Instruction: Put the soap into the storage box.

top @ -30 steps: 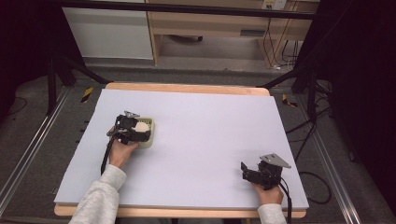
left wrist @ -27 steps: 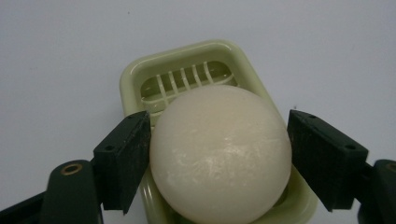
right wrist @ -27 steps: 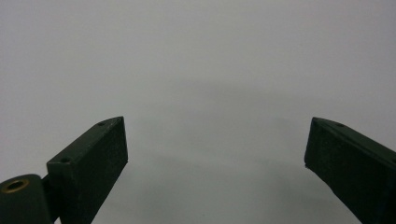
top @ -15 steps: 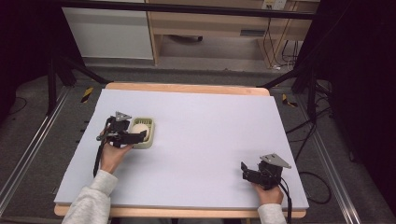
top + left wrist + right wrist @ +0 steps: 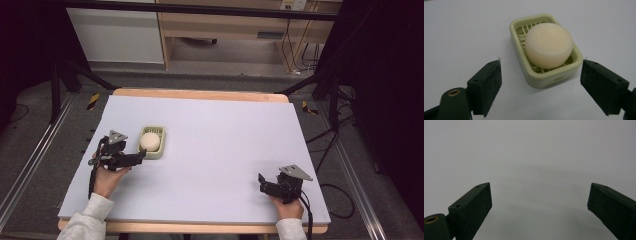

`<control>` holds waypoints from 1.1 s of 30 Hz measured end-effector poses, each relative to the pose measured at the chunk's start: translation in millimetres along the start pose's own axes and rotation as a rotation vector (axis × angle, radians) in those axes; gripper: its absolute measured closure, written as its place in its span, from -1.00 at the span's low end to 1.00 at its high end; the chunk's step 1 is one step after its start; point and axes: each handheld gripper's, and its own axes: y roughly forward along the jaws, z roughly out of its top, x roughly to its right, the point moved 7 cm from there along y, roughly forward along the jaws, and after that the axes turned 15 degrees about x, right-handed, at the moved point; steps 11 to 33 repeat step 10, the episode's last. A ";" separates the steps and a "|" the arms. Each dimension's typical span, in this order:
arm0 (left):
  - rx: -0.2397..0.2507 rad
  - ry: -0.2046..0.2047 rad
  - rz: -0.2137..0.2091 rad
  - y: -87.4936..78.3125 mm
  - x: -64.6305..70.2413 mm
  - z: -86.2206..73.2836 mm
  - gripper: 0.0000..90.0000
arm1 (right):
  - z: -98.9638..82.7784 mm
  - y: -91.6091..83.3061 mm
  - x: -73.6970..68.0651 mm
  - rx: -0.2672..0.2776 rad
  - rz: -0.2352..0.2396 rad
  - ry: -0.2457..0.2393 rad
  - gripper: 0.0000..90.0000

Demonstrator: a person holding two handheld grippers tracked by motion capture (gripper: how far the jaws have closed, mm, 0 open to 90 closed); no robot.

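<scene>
Table: pale lilac sheet over a wooden top.

Dish: light green soap dish with a slatted floor, flat on the table's left half, nearer the person's side than the far edge.

Soap: cream, rounded bar, lying inside the dish and rising above its rim.

Left gripper: held in the left hand, just beside the dish on its left and near side, tips pointing toward it. Jaws spread wide, nothing between the pads; in the left gripper view the dish sits just ahead of the gap, apart from both pads.

Right gripper: held in the right hand at the table's near right corner, well apart from the dish. Jaws spread wide over bare table, holding nothing.
</scene>
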 end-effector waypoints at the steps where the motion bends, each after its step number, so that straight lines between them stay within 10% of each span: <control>1: 0.005 0.004 0.005 -4.3 -1.2 -2.6 -0.63 | 0.1 -0.1 0.1 0.001 0.000 0.001 -0.87; 10: 0.005 -0.048 0.032 -27.1 -15.2 -29.3 -0.64 | 0.6 -0.9 -0.5 0.004 0.001 0.003 -0.86; 33: 0.005 -0.048 0.032 -27.1 -15.2 -29.3 -0.64 | 0.6 -0.9 -0.5 0.004 0.001 0.003 -0.86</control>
